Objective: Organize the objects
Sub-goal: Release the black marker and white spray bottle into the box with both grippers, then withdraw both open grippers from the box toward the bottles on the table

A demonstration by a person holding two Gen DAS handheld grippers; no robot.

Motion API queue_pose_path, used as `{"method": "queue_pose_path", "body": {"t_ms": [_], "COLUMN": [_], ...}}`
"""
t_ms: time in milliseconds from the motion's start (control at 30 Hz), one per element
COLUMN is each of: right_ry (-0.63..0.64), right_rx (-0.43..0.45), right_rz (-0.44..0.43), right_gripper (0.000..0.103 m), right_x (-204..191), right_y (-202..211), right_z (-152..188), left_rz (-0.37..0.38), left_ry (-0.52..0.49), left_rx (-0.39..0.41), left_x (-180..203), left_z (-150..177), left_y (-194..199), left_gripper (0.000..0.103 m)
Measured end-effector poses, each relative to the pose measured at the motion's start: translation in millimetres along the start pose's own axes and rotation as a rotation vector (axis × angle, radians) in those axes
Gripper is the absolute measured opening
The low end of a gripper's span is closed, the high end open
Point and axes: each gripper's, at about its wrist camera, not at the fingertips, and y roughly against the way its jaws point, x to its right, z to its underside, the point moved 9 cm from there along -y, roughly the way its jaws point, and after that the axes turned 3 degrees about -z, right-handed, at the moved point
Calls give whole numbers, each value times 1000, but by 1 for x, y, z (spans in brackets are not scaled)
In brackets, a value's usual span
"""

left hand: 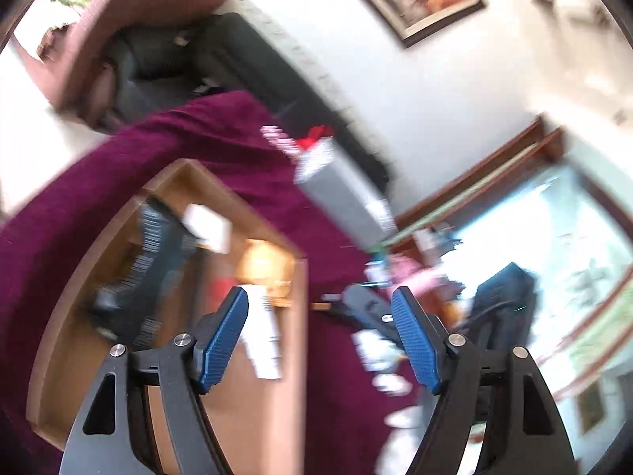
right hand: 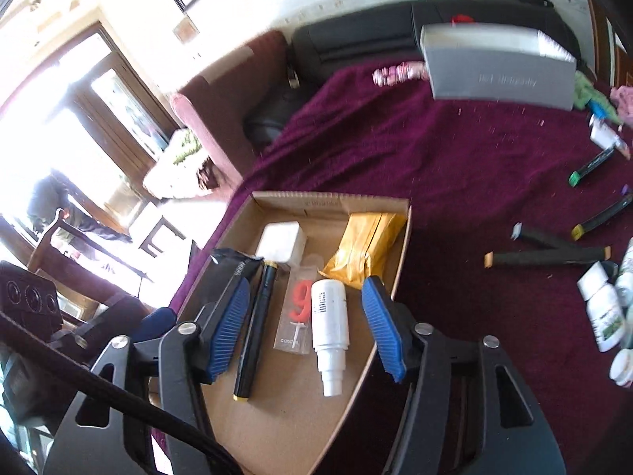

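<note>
A: Left wrist view. Left claw point(left hand: 320, 340) stands spread, blue pads apart, nothing between them. Frame is smeared. Under its left finger lies the box point(left hand: 170, 356), cardboard, on the maroon cloth point(left hand: 118, 182). Inside I make out a dark pouch point(left hand: 154, 273), a yellow packet point(left hand: 263, 265) and a white bottle point(left hand: 263, 336), no finer detail.

B: Anything to the right of that claw?

A: Dark markers point(left hand: 356, 308) and pale clutter on the cloth just beyond the right finger; too blurred to name. A grey carton point(left hand: 344, 198) stands farther off.

B: Right wrist view?

A: Right claw point(right hand: 306, 328) released too, empty, hanging over the box point(right hand: 285, 415). Between its pads, lower down on the box floor, lie the black tube point(right hand: 255, 328), a candle pack point(right hand: 296, 308) and the white bottle point(right hand: 330, 324), all lengthwise along the claw's pointing line. Yellow packet point(right hand: 362, 249) and a white block point(right hand: 281, 239) sit at the far wall.

B: What remains loose?

A: Markers point(right hand: 548, 255) on the cloth point(right hand: 395, 150) to the right of the box, long axes running mostly across the view; white jars point(right hand: 605, 316) at the right edge. Grey carton point(right hand: 498, 65) at the back.

B: Which claw is nearer them?

A: My reading: the right one, since they lie off its right finger. It would need to swing right and turn so the pads straddle a marker crosswise.
</note>
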Motion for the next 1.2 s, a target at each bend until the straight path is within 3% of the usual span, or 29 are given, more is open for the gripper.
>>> {"method": "queue_pose_path", "body": {"t_ms": [33,100,167,267,367,467,533,767,933,1067,1200], "right_ry": [8,30,53,62,49,35,13,-81,-137,-224,-284], "right_rx": [25,88,143,197,234,264,285,301,291,277,231], "right_rz": [10,33,69,100,140,191,218,278,271,184,72], "right_gripper": [71,80,80,80,80,80,81,81,80,80,81], "right_x": [1,4,9,22,44,71,90,158,191,214,224], "right_y": [8,28,47,70,91,112,126,156,166,166,151], "right_z": [-2,-5,-8,-10,-9,-8,-6,3,5,2,0], "left_rz": [47,102,119,68,-23,24,66,35,-143,-269,-337], "left_ry": [12,1,-13,-54,-158,-183,-168,-238,-320,-369,-355], "left_rx": [-3,-15,-80,-134,-106,-76,-139,-369,-372,-334,-331], "left_x": [9,23,39,56,75,98,108,116,102,87,67], "left_z": [4,11,25,40,44,52,66,124,136,132,130], "left_y": [0,-2,-15,-31,-38,-38,-51,-100,-110,-115,-122], "left_gripper": [82,84,84,84,84,85,85,84,84,84,84]}}
